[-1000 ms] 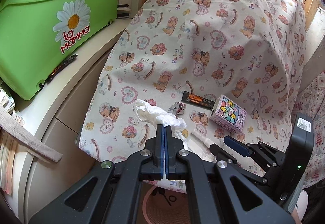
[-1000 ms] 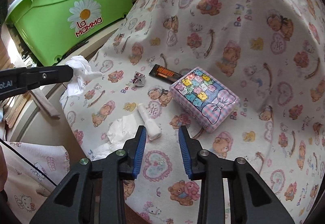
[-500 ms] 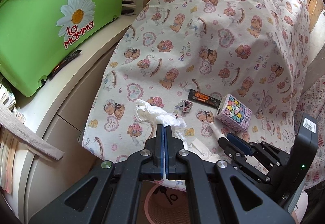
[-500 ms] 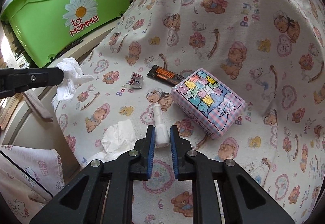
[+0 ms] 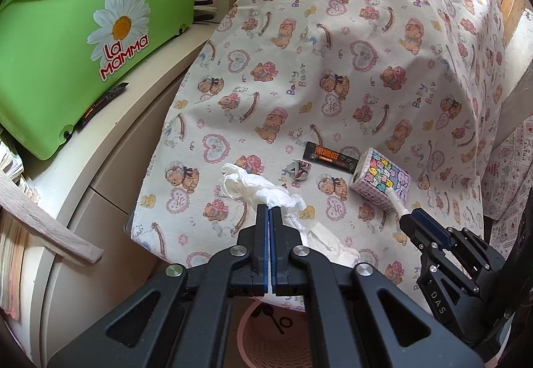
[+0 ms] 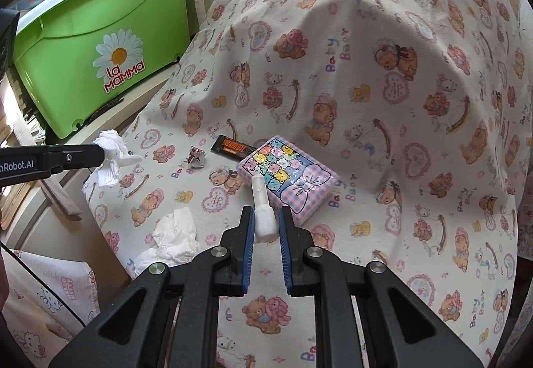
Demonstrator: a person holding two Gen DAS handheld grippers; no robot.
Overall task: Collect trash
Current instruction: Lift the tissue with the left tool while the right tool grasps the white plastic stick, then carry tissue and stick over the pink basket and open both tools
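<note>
The green tub (image 6: 100, 44), far left ahead of the right gripper (image 6: 265, 224), reads "La MaMMa". The cloth (image 6: 366, 84) repeats "Baby Bear". The left gripper (image 6: 50, 161) shows "nRobot.AI".

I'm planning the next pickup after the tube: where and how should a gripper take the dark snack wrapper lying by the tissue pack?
The dark snack wrapper lies flat, long and thin on the cloth, one end by the tissue pack. Probably best to come from above at its free left end, jaws across the short width, clear of the foil scrap.
</note>
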